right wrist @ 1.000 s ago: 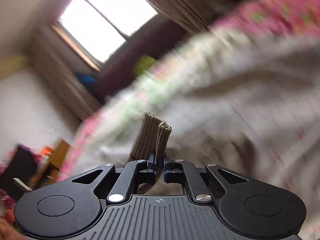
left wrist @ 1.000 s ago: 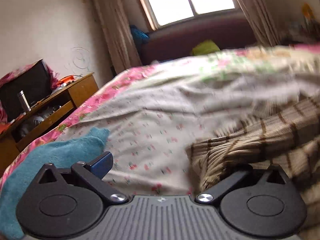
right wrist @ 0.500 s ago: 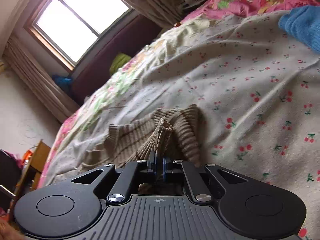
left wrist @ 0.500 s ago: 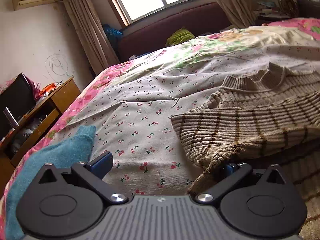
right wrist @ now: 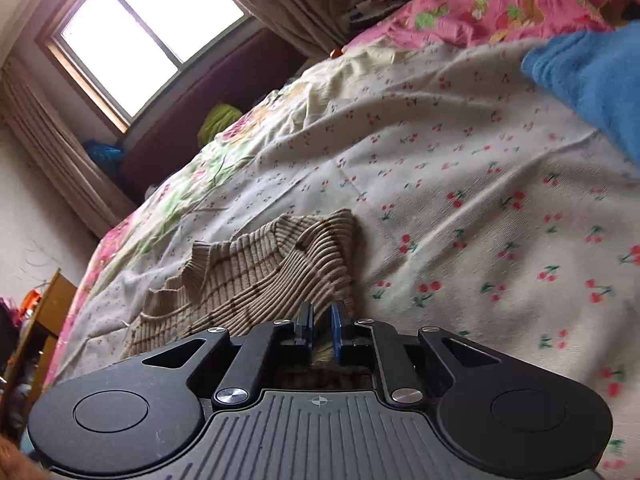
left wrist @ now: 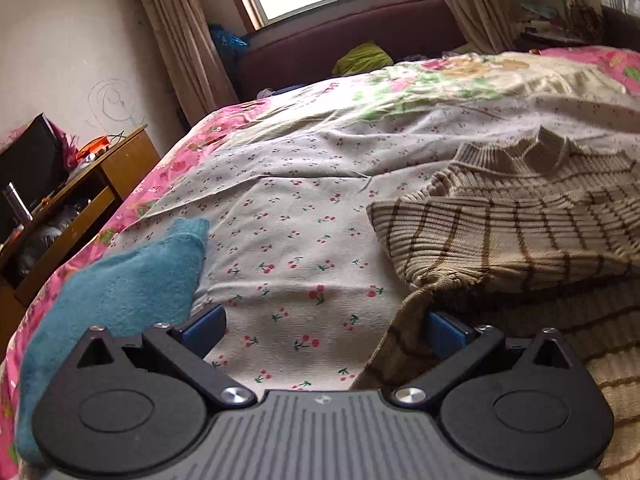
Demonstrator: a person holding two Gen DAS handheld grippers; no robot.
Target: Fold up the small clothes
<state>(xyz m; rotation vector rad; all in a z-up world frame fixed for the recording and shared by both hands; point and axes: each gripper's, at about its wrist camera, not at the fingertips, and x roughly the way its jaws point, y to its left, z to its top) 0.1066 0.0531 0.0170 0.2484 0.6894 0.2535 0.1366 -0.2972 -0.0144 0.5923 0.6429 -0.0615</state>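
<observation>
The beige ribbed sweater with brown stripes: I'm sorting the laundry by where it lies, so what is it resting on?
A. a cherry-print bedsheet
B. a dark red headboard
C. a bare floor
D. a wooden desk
A: the beige ribbed sweater with brown stripes lies spread on the cream cherry-print bedsheet, which shows around it in both wrist views.

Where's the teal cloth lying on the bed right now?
In the left wrist view, the teal cloth lies at lower left on the cherry-print sheet, near the bed's pink edge, well left of the striped sweater.
</observation>
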